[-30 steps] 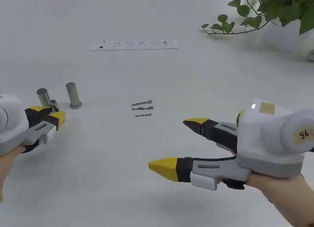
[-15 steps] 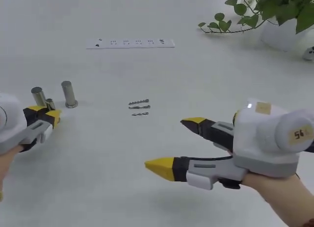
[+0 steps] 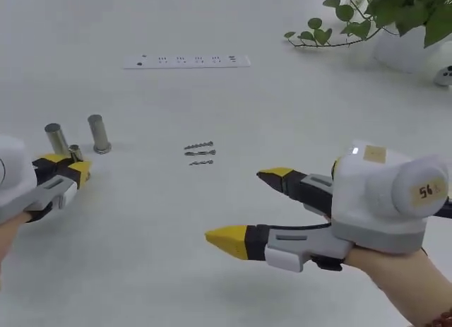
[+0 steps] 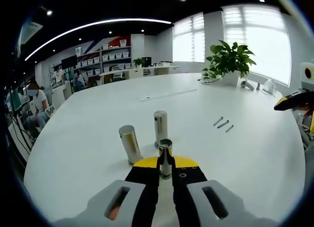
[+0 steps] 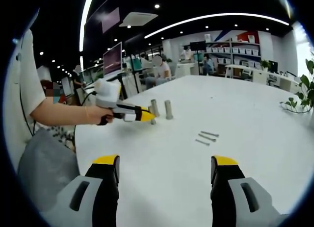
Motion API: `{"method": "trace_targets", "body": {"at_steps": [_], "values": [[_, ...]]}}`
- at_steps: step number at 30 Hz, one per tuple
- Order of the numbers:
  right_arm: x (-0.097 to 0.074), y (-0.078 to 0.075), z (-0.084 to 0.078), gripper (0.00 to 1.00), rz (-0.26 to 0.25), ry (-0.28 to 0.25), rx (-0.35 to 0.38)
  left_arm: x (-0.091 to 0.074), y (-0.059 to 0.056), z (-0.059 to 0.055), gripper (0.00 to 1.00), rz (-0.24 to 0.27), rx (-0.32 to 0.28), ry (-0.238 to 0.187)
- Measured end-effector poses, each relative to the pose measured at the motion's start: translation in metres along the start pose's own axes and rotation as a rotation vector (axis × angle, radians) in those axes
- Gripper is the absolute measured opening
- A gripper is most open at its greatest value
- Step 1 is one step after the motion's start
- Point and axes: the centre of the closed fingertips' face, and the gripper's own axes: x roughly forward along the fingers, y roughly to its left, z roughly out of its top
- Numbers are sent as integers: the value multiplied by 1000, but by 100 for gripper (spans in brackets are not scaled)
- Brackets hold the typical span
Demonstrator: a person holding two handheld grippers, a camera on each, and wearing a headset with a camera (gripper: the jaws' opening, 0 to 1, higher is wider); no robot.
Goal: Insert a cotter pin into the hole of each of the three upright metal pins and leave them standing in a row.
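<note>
Left gripper view | left tongs (image 4: 165,172) pinch one upright metal pin (image 4: 165,152) (two other pins (image 4: 128,143) stand just behind) | right tongs (image 5: 165,163) spread wide | cotter pins (image 3: 200,154) lie loose on tabletop (image 3: 141,228).

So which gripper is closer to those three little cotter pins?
Right. The right gripper hovers open just right of the cotter pins; the left gripper is farther left, shut on a metal pin.

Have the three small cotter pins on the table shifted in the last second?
No. The three small silver cotter pins lie the same way below the long white power strip; the whole head view shifted, not them.
</note>
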Motion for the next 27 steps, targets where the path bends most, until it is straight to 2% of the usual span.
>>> {"method": "trace_targets", "body": {"at_steps": [6,14,27], "values": [[0,1,-2,77,3,4,3,-5,-9,1,7,-23,9,-1],[1,5,0,77,12,-1,-7,-14,-25,-5,7,-62,40,19],[-2,11,1,76,23,-2,-17,-28,-39,-9,7,-87,50,28]]}}
